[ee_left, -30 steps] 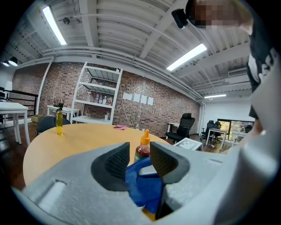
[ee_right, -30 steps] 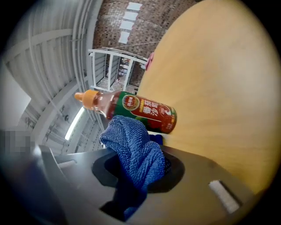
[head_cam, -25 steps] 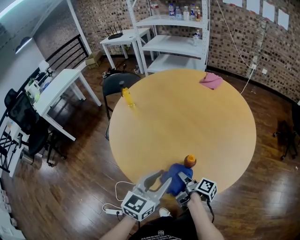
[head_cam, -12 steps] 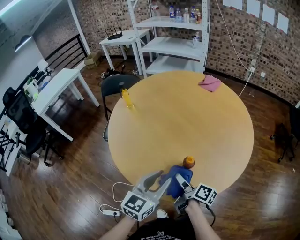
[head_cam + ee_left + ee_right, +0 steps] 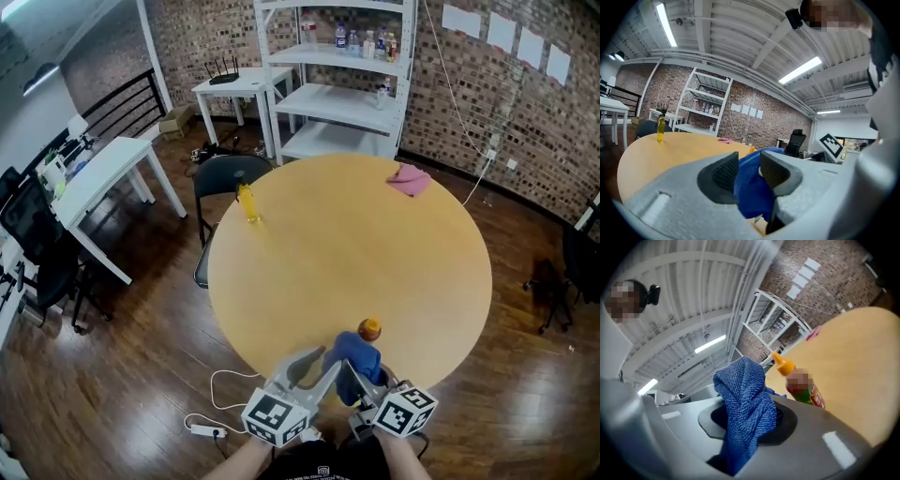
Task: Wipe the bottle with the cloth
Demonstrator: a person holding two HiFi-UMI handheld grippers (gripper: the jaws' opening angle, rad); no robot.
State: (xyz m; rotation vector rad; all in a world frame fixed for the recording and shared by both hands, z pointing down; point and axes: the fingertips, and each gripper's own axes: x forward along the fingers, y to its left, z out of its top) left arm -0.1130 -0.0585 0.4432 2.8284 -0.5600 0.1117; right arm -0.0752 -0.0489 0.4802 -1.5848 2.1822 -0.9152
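A bottle with an orange cap [image 5: 369, 330] stands upright near the front edge of the round wooden table [image 5: 375, 253]. A blue cloth [image 5: 356, 352] is bunched right in front of it, touching it. My left gripper [image 5: 320, 365] has its pads pressed on the cloth [image 5: 752, 183] from the left. My right gripper [image 5: 355, 377] pinches a raised fold of the same cloth [image 5: 745, 399]. In the right gripper view the bottle [image 5: 801, 385] shows just beyond the jaws, its label blurred. Only its orange cap [image 5: 751, 149] peeks over the cloth in the left gripper view.
A yellow bottle [image 5: 247, 202] stands at the table's far left and a pink cloth [image 5: 407, 178] lies at the far edge. A black chair [image 5: 223, 173] is behind the table, white shelves [image 5: 337, 94] beyond. A power strip [image 5: 204, 429] lies on the floor.
Both grippers have drawn back slightly toward the person with the cloth still in them; the right one moved most. The head camera has shifted. The bottle stays upright.
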